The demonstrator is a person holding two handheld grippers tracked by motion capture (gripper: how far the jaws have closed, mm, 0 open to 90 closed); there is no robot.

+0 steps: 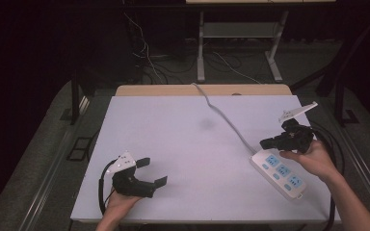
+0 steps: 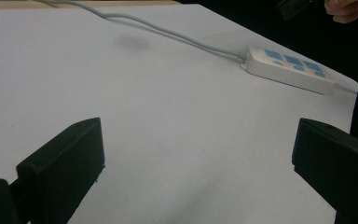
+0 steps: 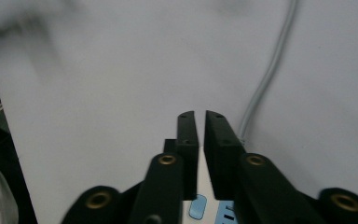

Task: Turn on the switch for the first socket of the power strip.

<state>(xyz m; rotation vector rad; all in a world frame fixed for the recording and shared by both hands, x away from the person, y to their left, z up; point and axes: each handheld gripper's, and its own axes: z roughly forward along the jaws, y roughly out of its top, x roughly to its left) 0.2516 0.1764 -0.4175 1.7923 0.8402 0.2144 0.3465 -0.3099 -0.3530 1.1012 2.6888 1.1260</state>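
Note:
A white power strip with blue sockets lies near the right edge of the white table, and its grey cable runs off toward the table's far edge. My right gripper hovers just above the strip's cable end, jaws nearly together with nothing between them; in the right gripper view the blue sockets show beneath the jaws. My left gripper rests near the front left of the table, jaws wide apart and empty. From the left gripper view the power strip sits far right.
A faint dark smudge marks the table's middle. A wooden edge borders the far side. Beyond it stand a white metal stand and loose cables on the floor. Black cables hang off the right edge.

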